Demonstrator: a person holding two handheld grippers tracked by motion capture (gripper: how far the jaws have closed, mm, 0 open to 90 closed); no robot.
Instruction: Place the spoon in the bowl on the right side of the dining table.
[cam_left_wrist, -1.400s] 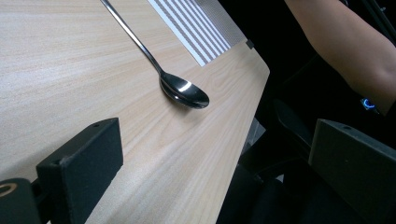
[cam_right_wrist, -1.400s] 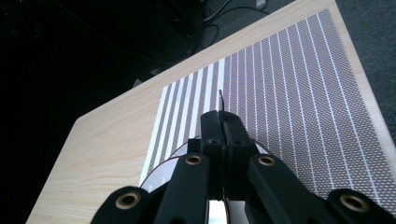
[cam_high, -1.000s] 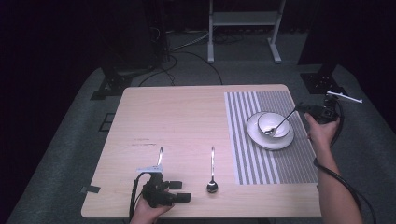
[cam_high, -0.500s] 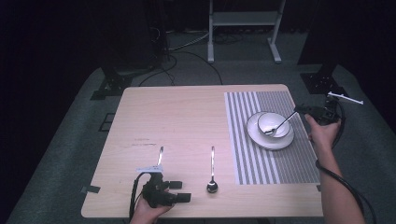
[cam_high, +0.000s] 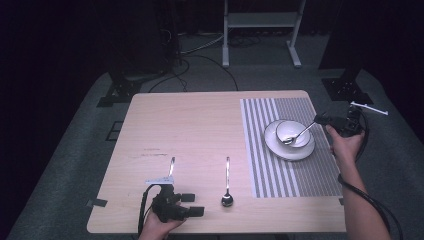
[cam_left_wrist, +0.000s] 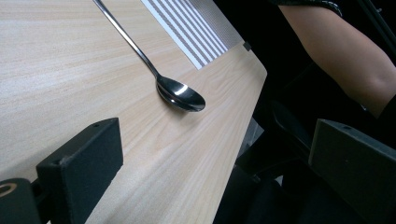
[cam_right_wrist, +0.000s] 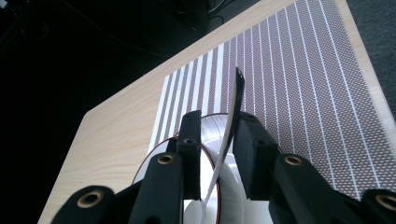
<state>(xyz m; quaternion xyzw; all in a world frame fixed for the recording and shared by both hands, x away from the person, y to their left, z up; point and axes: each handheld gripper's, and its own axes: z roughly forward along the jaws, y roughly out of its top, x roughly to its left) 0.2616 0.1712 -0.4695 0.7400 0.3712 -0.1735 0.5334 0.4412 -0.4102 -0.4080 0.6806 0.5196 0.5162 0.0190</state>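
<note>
Striped mat (cam_right_wrist: 299, 93), spoon (cam_right_wrist: 232, 121) btwn parted right tongs (cam_right_wrist: 217, 135)

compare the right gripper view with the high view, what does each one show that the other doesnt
Right gripper view alone: the spoon handle standing loose between the right gripper's parted jaws, which have just been opening. High view alone: the left gripper, two more spoons on the bare table, and the dark floor behind. Shared: striped mat, plate and bowl.

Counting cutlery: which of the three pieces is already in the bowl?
The spoon leaning in the white bowl on the striped mat; the other two lie flat on bare wood.
</note>
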